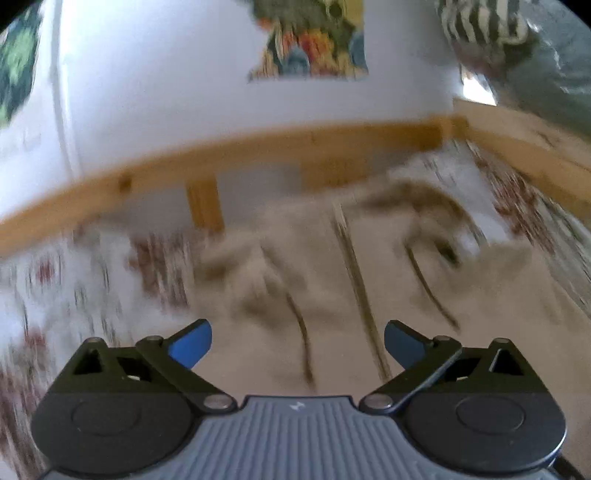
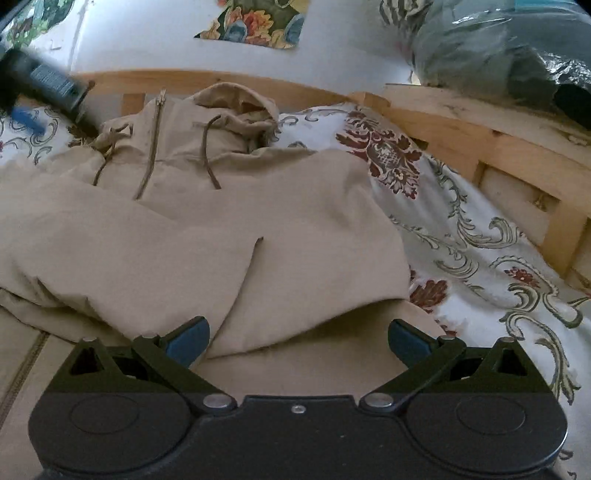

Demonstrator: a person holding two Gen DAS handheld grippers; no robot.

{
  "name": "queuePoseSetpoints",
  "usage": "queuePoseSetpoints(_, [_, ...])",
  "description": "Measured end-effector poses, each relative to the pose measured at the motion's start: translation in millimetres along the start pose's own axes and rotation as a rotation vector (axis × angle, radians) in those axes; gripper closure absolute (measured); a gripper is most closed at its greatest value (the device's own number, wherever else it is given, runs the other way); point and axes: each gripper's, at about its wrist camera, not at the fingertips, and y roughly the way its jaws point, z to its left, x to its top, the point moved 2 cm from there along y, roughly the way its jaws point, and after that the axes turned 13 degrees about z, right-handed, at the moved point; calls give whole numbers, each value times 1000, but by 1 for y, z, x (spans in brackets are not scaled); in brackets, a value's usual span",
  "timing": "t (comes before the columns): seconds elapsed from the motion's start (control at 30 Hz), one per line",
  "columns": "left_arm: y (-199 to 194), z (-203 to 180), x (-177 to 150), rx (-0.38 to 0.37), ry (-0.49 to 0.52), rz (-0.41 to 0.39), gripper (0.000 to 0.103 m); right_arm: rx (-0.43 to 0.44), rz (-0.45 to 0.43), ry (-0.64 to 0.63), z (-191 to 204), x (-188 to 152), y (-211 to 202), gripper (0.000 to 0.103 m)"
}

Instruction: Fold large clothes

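Note:
A beige hooded jacket with a zip and brown drawstrings lies on the patterned bed sheet, hood toward the headboard, a sleeve folded across its front. My right gripper is open and empty just above the jacket's lower part. My left gripper is open and empty above the jacket, near its chest and hood; that view is motion-blurred. The left gripper also shows in the right wrist view at the far left, over the sheet.
A wooden bed rail runs along the white wall behind the jacket. A wooden side frame borders the bed on the right. A plastic-wrapped bundle sits on it. A floral picture hangs on the wall.

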Motion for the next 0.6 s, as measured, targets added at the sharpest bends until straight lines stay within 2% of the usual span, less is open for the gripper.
queuePoseSetpoints(0.13, [24, 7, 52, 73, -46, -107, 1, 3, 4, 5, 1, -1, 4, 1])
queuePoseSetpoints(0.27, [46, 4, 87, 62, -35, -142, 6, 3, 11, 3, 2, -3, 9, 1])
queuePoseSetpoints(0.3, [51, 4, 93, 51, -60, -152, 6, 6, 11, 7, 1, -3, 10, 1])
queuePoseSetpoints(0.43, [71, 22, 98, 5, -266, -150, 6, 19, 0, 24, -1, -4, 10, 1])
queuePoseSetpoints(0.47, [76, 32, 95, 10, -317, -147, 6, 24, -10, 33, -3, -4, 8, 1])
queuePoseSetpoints(0.53, [84, 52, 81, 74, -397, -136, 5, 33, -32, 55, -7, -3, 5, 1])
queuePoseSetpoints(0.6, [88, 74, 59, 97, -435, -133, 5, 33, -64, 78, -10, 2, 0, 1])
